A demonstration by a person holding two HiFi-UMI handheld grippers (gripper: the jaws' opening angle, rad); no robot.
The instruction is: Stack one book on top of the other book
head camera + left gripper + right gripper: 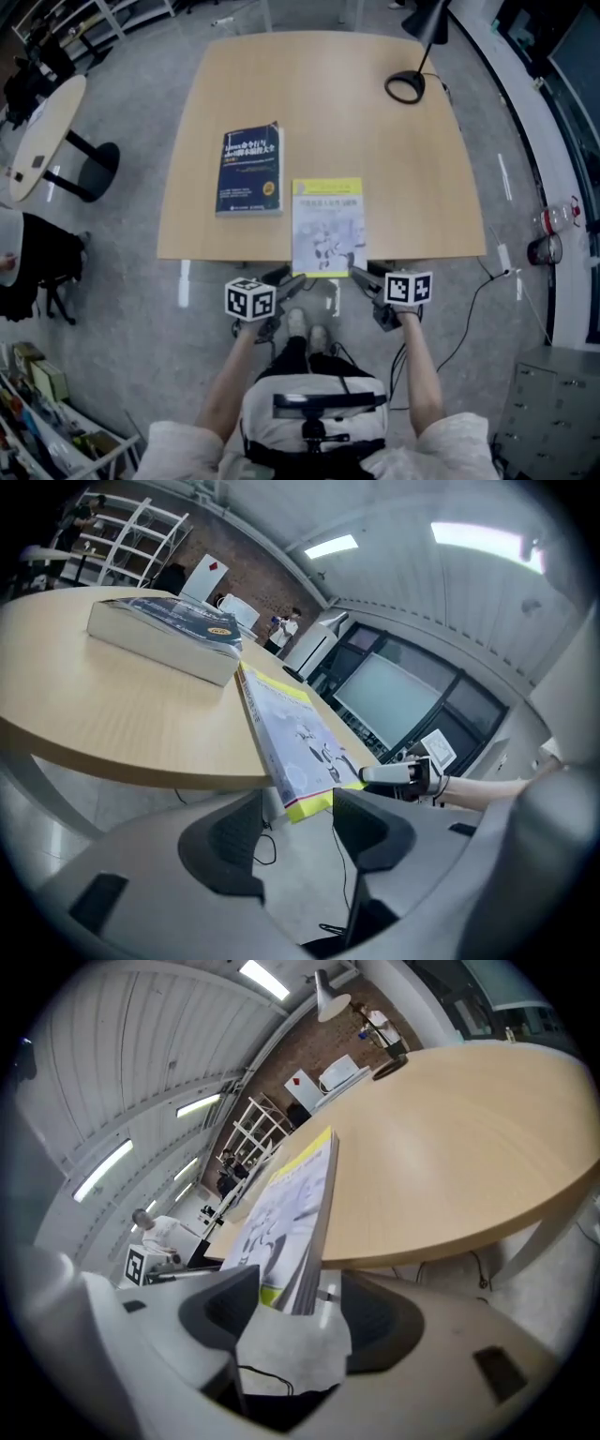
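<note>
Left gripper (289,279), right gripper (362,275) astride yellow book's (327,225) near corners; long axis outward

Person's wearing a white short-sleeved shirt (281,408), dark trousers (292,356) and pale shoes (297,322), black bracket (328,402) sitting on the chest. Left gripper (284,279) and right gripper (362,276) are both sporting dark grey bodies and a white cube (249,298) with black square markers.

We see a pale wooden desk (394,169) bearing a black lamp (431,19) at its far right corner, a round side table (42,131) well apart at left, a clear bottle (557,217) on the grey floor (141,281) at right.
</note>
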